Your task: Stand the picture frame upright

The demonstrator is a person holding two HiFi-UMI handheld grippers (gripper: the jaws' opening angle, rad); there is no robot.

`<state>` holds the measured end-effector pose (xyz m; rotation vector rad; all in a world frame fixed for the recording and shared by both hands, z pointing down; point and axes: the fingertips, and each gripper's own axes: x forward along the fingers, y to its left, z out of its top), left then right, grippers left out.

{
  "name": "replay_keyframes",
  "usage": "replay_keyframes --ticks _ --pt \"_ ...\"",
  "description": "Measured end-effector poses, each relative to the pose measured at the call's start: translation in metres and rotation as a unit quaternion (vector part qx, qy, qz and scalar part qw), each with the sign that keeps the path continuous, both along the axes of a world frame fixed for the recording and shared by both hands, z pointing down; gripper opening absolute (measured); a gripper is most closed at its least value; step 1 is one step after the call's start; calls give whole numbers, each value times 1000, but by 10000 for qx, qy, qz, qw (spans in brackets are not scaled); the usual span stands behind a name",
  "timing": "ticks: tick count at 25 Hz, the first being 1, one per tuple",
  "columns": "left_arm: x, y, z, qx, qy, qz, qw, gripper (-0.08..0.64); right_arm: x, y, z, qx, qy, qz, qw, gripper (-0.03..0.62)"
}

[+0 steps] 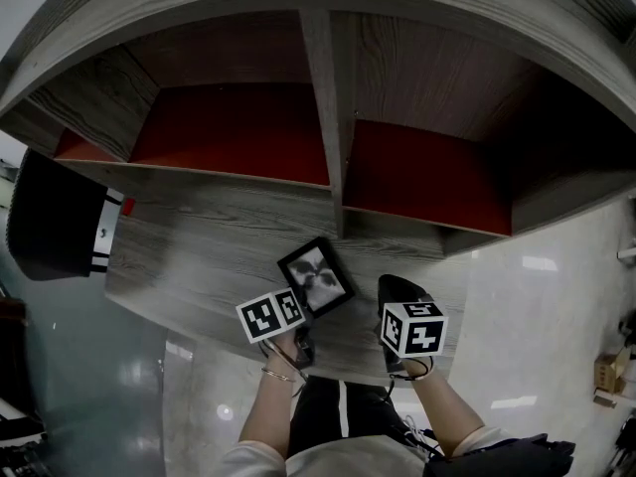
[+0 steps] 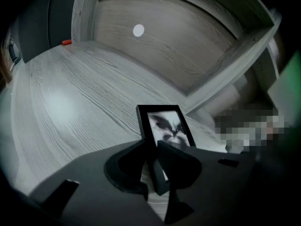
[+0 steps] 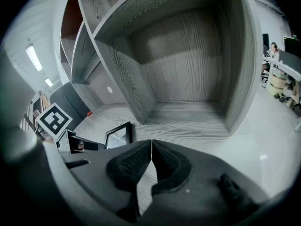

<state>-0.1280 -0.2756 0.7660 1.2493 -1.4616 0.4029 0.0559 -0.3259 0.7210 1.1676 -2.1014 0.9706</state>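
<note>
On the left, I'm pointing the left tool point(image 2: 153, 149) steeply down over the grey wood-grain surface point(image 2: 70, 107), and its jaws are pinching the near lower edge of the picture frame point(image 2: 165, 125). I'm gripping it low, I judge, so the bottom edge can act as a hinge while the top swings up. The tool is hiding that edge, so I can't tell whether it's touching the surface. The frame is sitting near the front of the surface, just ahead of the divider point(image 1: 323, 107) between the two cubbies. Its photo is facing me and it's leaning back, not fully upright. Further right, I'm hovering the right tool point(image 3: 151, 145) just beside the frame, jaws closed together on nothing. I think it's clear enough not to knock the frame, yet close enough to steady it.
</note>
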Motion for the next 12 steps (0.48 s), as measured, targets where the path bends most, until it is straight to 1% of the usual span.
replay_keyframes --ticks 4,9,12 --pt "-6 9 -1 108 72 -42 9999 81 -3 1 -3 37 26 18 10000 32" --pt "-10 14 -4 216 124 56 9997 77 -10 4 -6 60 21 39 10000 32" --pt "-10 16 -11 347 180 99 9992 75 -15 9 -7 44 3 47 10000 32"
